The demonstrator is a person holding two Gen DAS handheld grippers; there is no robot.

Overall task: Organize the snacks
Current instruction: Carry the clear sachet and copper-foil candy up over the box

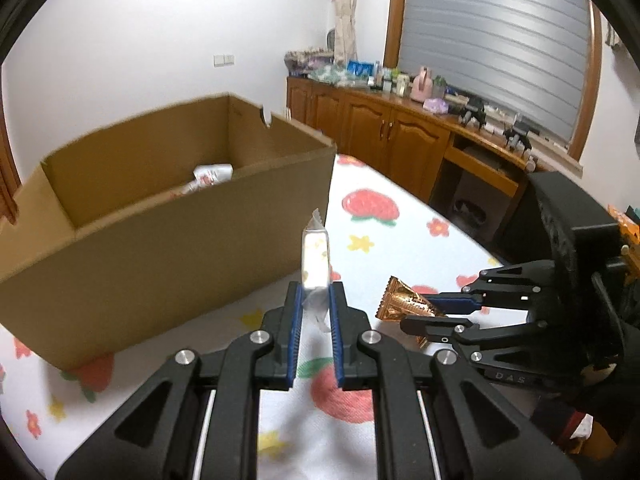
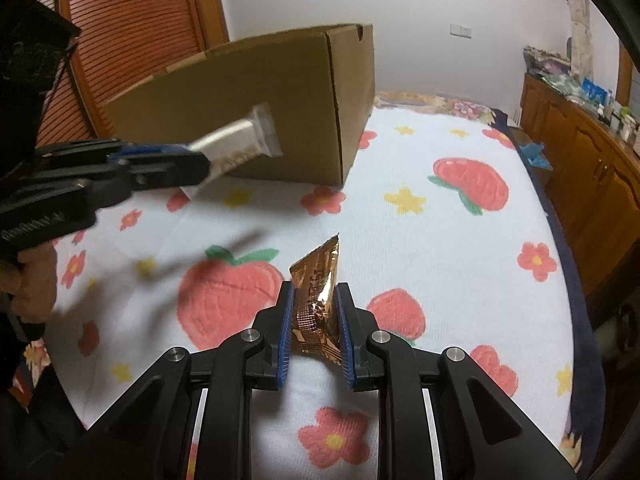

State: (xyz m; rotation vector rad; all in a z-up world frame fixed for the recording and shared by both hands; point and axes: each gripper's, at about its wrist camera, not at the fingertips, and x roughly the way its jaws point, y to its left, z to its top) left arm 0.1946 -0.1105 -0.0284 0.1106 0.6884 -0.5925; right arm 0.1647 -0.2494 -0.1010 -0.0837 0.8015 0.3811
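Left wrist view: close behind its jaws, angled down, facing cardboard box (image 1: 168, 216) and cabinets (image 1: 376, 128). Right wrist view: likewise. Shared: box (image 2: 280, 108), patterned bedspread (image 2: 420, 240).

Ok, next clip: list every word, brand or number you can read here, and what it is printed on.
"DAS": pale letters on the black body of the right tongs, seen from the left wrist view.
Gold snack packet: dark print on the foil, too creased to read.
White snack packet: yellow pattern only, no legible text.
Raised lettering on the left tongs body: too blurred to read.
Cardboard box: no print visible.
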